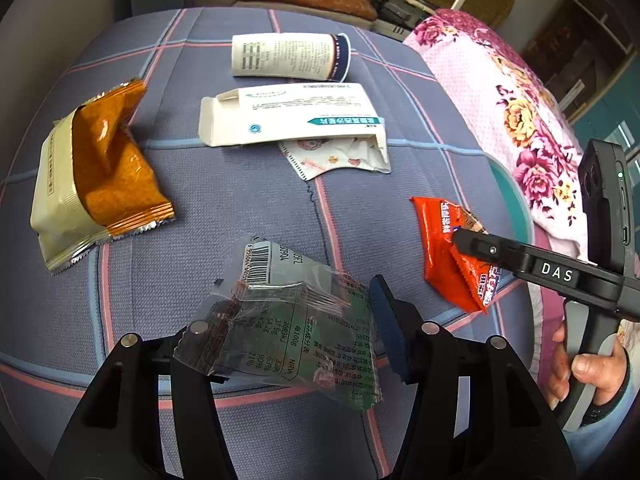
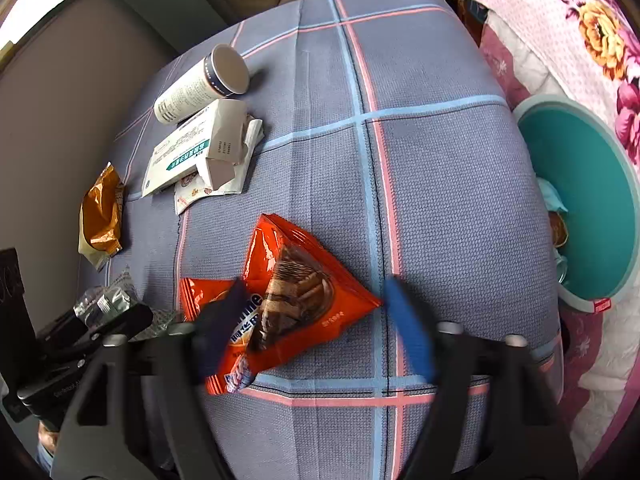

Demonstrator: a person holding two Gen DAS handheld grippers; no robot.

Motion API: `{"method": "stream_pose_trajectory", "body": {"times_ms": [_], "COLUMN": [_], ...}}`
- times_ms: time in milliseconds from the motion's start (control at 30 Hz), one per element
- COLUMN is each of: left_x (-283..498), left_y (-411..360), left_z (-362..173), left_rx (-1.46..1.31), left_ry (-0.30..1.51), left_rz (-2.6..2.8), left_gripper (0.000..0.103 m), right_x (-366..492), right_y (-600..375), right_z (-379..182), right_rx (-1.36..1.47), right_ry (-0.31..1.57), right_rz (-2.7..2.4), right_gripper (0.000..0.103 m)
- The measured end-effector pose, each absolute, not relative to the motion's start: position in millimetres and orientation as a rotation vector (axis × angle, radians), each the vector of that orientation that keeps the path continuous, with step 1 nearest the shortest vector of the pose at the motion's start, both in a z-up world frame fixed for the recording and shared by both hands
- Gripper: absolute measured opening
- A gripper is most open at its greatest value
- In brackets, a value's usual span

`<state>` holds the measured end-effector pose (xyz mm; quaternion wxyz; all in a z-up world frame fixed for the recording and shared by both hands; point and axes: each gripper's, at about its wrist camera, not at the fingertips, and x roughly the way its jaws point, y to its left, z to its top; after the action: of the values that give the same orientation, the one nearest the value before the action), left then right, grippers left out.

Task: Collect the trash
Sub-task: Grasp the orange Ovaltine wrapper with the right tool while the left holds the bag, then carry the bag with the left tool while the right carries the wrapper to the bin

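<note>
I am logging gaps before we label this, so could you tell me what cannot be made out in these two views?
- Contents of the teal bin: right wrist view, mostly hidden behind the checked sheet.
- Whether the right gripper presses the orange wrapper: right wrist view, fingers blurred.
- The printed packet: both views, the white carton covers most of it.

on the checked cloth (image 1: 248,200): five wrappers/packets – one clear-green wrapper (image 1: 288,328), one red snack wrapper (image 2: 288,292), one orange-and-cream packet (image 1: 100,176), one small printed white wrapper (image 1: 340,158) part under a box, so four plus that one. one white cardboard box (image 1: 296,116), flaps open. one white cylinder tube (image 1: 288,56) lying on its side. one teal bin (image 2: 592,200) beside the cloth. two grippers: left gripper (image 1: 292,320), right gripper (image 2: 316,320).
</note>
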<state>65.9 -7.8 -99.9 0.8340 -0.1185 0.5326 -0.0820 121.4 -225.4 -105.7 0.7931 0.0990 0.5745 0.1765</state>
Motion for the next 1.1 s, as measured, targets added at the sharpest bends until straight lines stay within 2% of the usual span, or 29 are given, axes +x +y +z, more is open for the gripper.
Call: {"method": "stream_pose_trajectory", "body": {"times_ms": [133,1100], "left_x": [68.7,116.4], "left_y": [-14.1,-112.0], "left_z": [-97.6,-59.6], "left_rx": [-0.239,-0.078], "left_ry": [1.123,1.086], "left_rz": [-0.186,-0.313], "left_gripper": [0.058,0.058], "right_x": [120.6,123.2], "right_y": [-229.9,-349.5], "right_z": [-101.8,-55.5], "right_rx": [0.234,0.401], "right_ry": [1.218,1.008], "right_rz": [0.381,0.254], "right_gripper": [0.038,0.038]}}
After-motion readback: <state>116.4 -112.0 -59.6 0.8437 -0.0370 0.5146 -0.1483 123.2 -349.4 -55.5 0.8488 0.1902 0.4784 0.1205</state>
